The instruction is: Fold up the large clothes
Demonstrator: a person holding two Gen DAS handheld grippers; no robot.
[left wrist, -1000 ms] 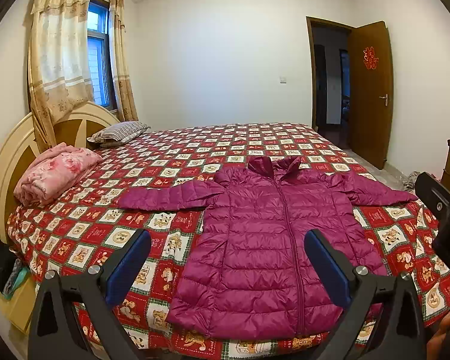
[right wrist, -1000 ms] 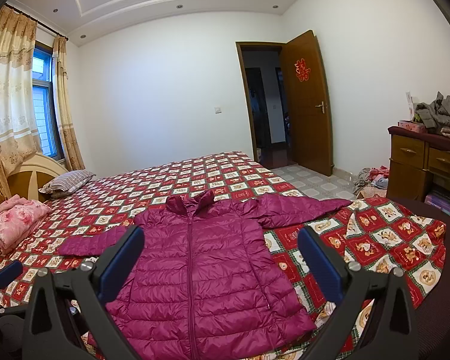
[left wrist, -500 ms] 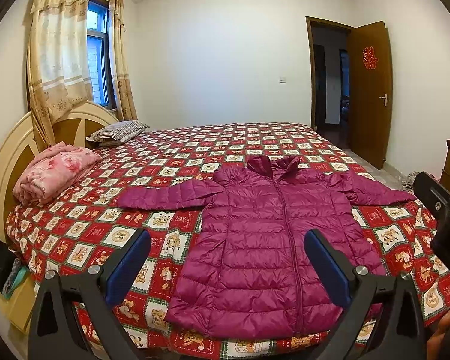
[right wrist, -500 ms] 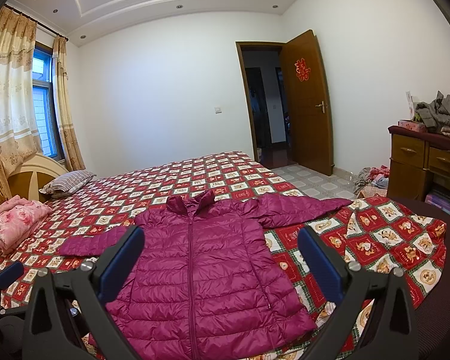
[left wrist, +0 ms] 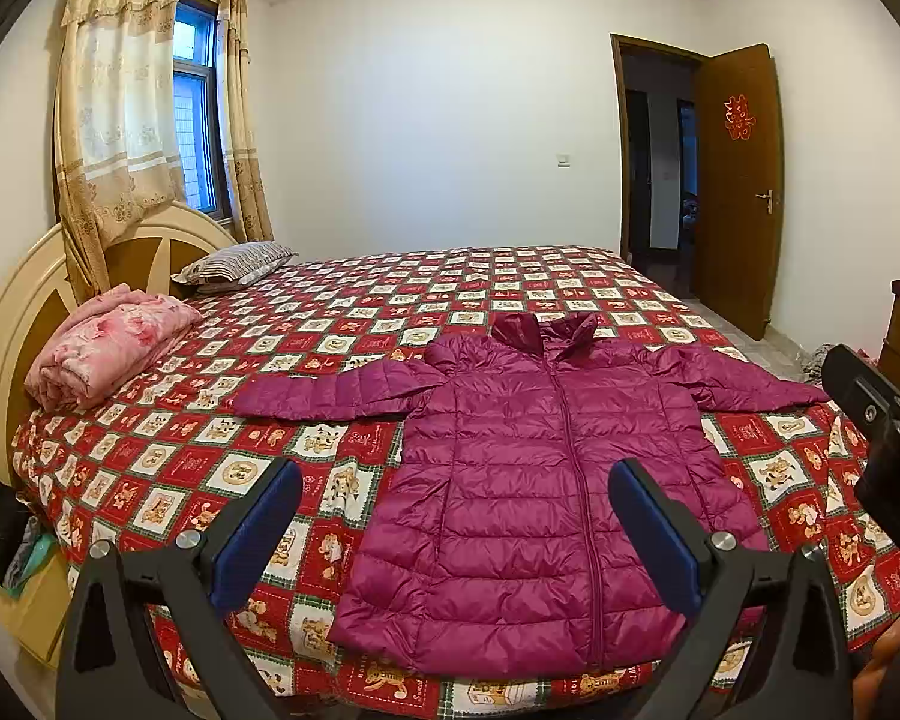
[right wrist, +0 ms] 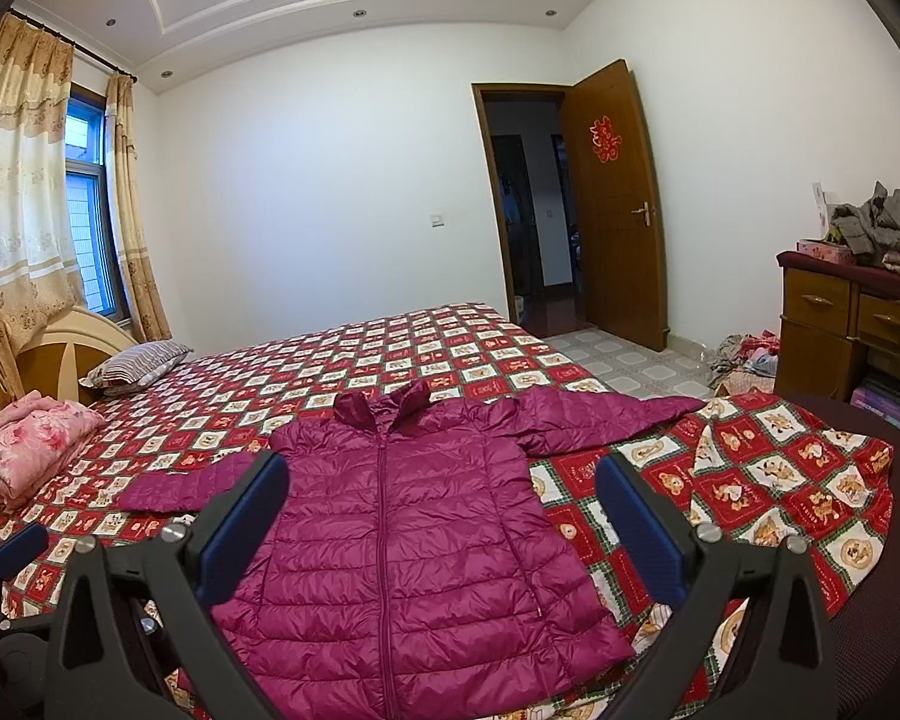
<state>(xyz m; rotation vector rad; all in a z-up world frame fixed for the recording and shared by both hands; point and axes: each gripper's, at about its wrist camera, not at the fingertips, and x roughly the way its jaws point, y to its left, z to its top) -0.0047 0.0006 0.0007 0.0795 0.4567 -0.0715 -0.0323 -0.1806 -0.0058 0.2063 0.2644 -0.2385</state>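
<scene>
A magenta quilted puffer jacket lies flat and zipped on the bed, front up, collar toward the far side, both sleeves spread out sideways. Its hem is near the bed's front edge. My left gripper hovers open above the jacket's lower left part, with nothing between its blue pads. My right gripper is also open, held above the jacket's middle, holding nothing. Part of the right gripper's body shows at the right edge of the left wrist view.
The bed wears a red checked bedspread. A folded pink blanket and a striped pillow lie by the headboard. A wooden dresser piled with clothes stands right, near an open door.
The left wrist view has tilted down very slightly. The jacket and both open grippers are otherwise as before.
</scene>
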